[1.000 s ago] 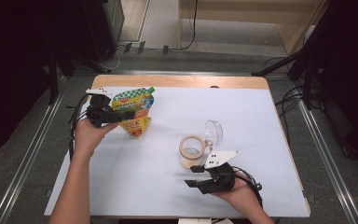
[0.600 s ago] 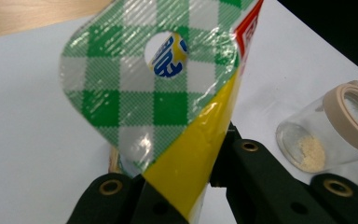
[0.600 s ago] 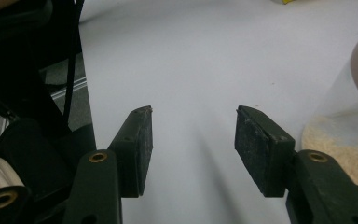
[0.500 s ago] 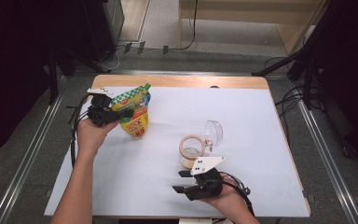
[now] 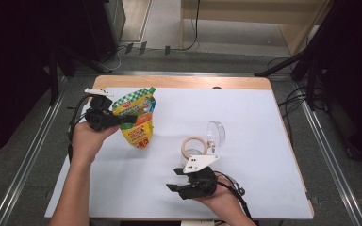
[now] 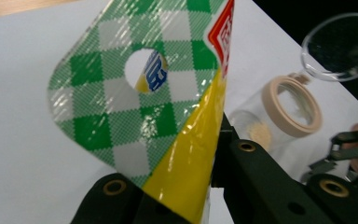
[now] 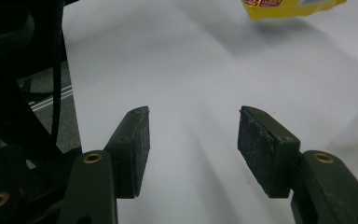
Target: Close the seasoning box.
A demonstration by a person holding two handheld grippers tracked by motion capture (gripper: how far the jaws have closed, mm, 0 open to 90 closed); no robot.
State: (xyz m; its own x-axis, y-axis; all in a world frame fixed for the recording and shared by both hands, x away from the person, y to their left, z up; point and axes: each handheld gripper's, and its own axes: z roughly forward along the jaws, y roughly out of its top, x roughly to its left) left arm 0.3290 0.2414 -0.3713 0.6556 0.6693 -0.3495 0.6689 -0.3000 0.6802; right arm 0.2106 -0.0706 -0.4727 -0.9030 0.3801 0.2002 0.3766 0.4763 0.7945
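From the high view we are seeing the left gripper [image 5: 122,120] clamping a glossy green-checked and yellow plastic refill pouch [image 5: 136,120] by its edge and holding it upright at the far left part of the white table sheet [image 5: 264,136]. The pouch's lower end is hanging just above or on the sheet; we cannot tell which. The left gripper view is giving us what the high view is not: the pouch's film is pinched flat between the two black jaws, its checked top corner is curling over, and a round punched hole is showing through it.

Near the front edge, the right gripper [image 5: 174,184] is hovering over bare sheet, well apart from the pouch. The right gripper view is showing its two dark pads [image 7: 135,149] standing moderately apart with nothing between them, and the pouch's yellow bottom edge [image 7: 289,7] is peeking in at the top of that view.

Just beyond the right gripper, a clear glass jar with a beige ring round its mouth [image 5: 194,147] is lying on its side, with its clear round lid [image 5: 216,134] tilted open beside it. In the left gripper view we are looking into the jar [image 6: 279,121]: a small patch of pale yellow grains is lying at its bottom.
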